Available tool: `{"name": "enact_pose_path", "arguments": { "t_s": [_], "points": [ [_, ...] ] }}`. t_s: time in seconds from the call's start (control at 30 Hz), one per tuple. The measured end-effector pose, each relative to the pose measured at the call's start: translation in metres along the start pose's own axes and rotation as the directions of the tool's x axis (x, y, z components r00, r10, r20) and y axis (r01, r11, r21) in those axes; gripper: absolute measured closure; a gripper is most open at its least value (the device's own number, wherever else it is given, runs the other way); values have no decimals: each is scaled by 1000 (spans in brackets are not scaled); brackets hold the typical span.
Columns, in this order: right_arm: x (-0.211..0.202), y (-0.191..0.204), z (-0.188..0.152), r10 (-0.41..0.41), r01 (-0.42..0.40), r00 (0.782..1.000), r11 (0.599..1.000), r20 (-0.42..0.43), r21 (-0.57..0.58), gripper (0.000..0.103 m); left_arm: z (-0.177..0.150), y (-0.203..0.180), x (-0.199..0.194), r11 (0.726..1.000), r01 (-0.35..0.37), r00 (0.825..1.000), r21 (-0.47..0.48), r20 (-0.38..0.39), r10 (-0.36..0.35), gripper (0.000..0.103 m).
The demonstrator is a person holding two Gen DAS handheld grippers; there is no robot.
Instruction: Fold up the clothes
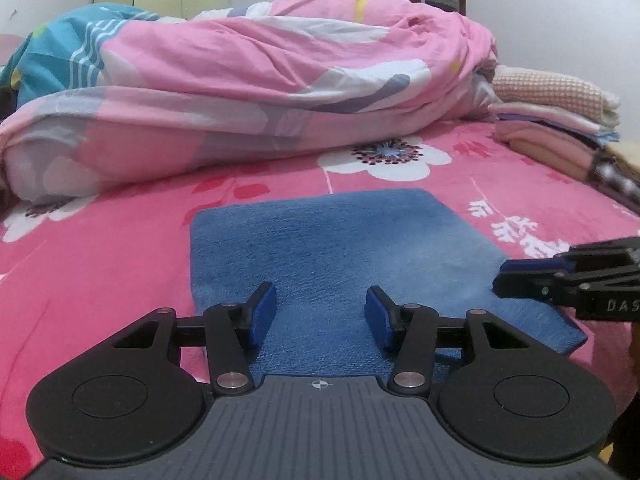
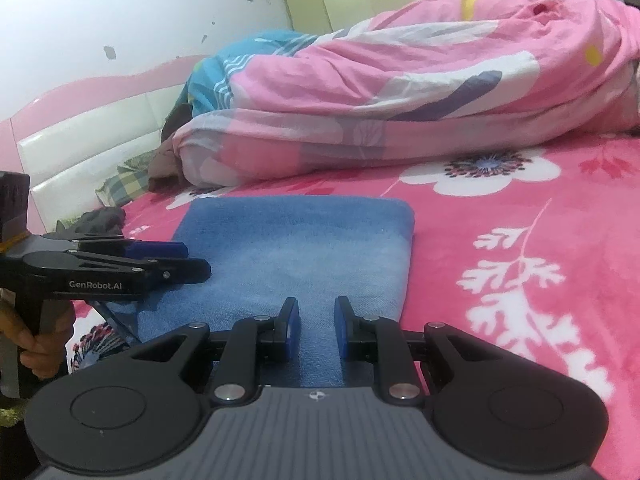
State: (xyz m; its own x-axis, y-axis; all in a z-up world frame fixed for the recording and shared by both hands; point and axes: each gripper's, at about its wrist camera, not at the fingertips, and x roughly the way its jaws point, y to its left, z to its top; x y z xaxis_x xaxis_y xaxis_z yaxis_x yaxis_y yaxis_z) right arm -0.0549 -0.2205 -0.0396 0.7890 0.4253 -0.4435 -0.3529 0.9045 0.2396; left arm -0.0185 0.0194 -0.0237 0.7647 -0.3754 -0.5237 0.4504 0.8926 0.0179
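Note:
A folded blue denim garment [image 1: 340,240] [image 2: 300,248] lies flat on the pink floral bedsheet [image 1: 100,260]. My left gripper [image 1: 322,312] hovers over its near edge with the jaws well apart and nothing between the pads. In the right wrist view the left gripper [image 2: 196,260] reaches in from the left over the denim's left side. My right gripper [image 2: 317,326] sits low over the denim's near edge, its jaws a narrow gap apart, with flat denim showing through the gap and no fabric pinched. The right gripper [image 1: 502,276] also shows at the garment's right edge.
A bunched pink quilt [image 1: 260,80] [image 2: 400,100] lies across the bed behind the denim. A stack of folded clothes [image 1: 552,120] sits at the back right. A pink and white headboard [image 2: 80,148] stands at the left. A person's hand [image 2: 40,344] holds the left gripper's handle.

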Motion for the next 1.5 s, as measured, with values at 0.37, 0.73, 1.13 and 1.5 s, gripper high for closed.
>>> {"name": "enact_pose_path", "arguments": {
  "t_s": [0.37,0.73,1.13,1.5],
  "points": [
    [-4,8,29,-14,15,996,1000,85,-14,81,-1,2,0,1000,3,1000,-10,-1,-3,53],
    [25,7,11,-24,25,999,999,25,-21,79,0,3,1,1000,7,1000,-21,-2,-7,51],
    [54,2,22,-47,48,998,998,34,-29,78,-1,3,1,1000,8,1000,-14,-1,-8,50],
    [54,2,18,-41,42,999,999,36,-22,77,22,13,-7,999,31,999,-27,31,-30,47]
  ]
}}
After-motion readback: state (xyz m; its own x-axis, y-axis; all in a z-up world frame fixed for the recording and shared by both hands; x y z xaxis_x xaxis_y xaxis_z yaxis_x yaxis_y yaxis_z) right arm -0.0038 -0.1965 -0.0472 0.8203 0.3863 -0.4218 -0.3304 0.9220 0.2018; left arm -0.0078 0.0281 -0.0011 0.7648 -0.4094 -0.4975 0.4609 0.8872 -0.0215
